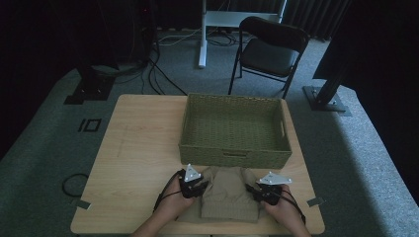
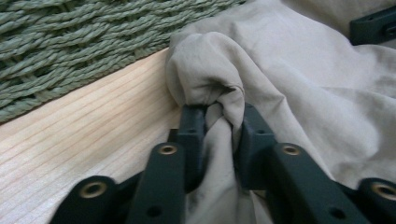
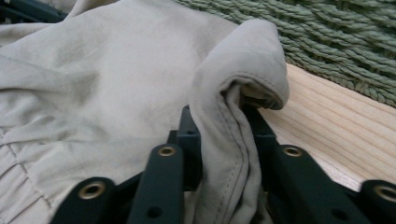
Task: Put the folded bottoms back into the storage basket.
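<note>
A beige garment (image 1: pixel 228 193), folded into a rough rectangle with a gathered band along its near edge, lay on the wooden table (image 1: pixel 138 148) close to the person's side, its far edge just in front of the basket. Both of its upper corners were bunched up where the tools had hold of them.

The left hand-held gripper (image 1: pixel 196 186) had its jaws pinched together on the garment's left far corner; in the left gripper view, a fold of the beige cloth (image 2: pixel 224 100) was squeezed between the two black jaws and bulged out above them. The right hand-held gripper (image 1: pixel 260 188) clamped the opposite far corner in the same way, and the right gripper view showed a hemmed edge of the cloth (image 3: pixel 238 93) caught between its jaws and curling over their tips. Each tool carried a grey three-cornered plate on top, and a hand held each from below, with cables trailing back toward the table's near edge.

Just beyond the garment sat a green woven basket (image 1: pixel 236 157), rectangular and open-topped, with a slot handle in its near wall. Its woven side filled the background of both gripper views, just beside the gripped corners.

Behind the table, on the grey carpet, stood a dark folding chair (image 1: pixel 269 52).
</note>
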### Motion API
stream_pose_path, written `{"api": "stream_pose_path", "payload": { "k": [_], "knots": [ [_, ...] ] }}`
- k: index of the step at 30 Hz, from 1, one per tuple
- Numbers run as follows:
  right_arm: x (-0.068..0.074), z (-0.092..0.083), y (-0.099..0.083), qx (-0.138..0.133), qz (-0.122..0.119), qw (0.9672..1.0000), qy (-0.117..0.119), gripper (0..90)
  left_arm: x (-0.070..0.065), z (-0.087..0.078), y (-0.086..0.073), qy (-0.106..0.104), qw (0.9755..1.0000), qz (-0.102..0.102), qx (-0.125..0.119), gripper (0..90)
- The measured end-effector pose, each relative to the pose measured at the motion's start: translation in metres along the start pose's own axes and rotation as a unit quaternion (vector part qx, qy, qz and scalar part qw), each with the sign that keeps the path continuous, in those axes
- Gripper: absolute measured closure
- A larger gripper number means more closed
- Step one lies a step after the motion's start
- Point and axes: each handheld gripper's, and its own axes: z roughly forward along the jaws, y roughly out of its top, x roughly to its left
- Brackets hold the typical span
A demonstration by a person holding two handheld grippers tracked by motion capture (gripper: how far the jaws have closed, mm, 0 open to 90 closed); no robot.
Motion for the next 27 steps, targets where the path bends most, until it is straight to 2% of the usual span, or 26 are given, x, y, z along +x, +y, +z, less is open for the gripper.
{"api": "stream_pose_path", "payload": {
  "k": [1,3,7,9,12,19,27],
  "knots": [
    [0.001,-0.001,0.001,0.004,-0.003,1.0000,-0.001,76.6,0.000,-0.001,0.000,0.000,1.0000,0.009,0.001,78.4],
    [0.002,-0.002,0.004,0.015,-0.003,0.9999,-0.004,77.8,0.000,-0.002,0.002,-0.002,1.0000,0.008,0.005,80.3],
    [0.003,-0.003,0.006,0.019,-0.004,0.9998,-0.005,78.7,0.000,-0.005,0.004,-0.005,1.0000,0.004,0.002,81.5],
    [0.003,-0.006,0.007,0.013,0.003,0.9999,0.000,79.0,0.000,-0.010,0.006,-0.010,0.9999,-0.003,-0.004,81.7],
    [0.002,-0.009,0.008,0.008,0.011,0.9999,0.006,79.3,0.000,-0.014,0.009,-0.018,0.9993,-0.028,-0.017,81.5],
    [0.004,-0.016,0.013,-0.002,0.018,0.9997,0.016,79.7,-0.001,-0.023,0.013,-0.018,0.9997,-0.004,-0.017,81.6],
    [0.006,-0.025,0.022,-0.018,0.021,0.9993,0.025,79.9,-0.004,-0.037,0.026,-0.017,0.9993,0.011,-0.033,81.6]
  ]
}}
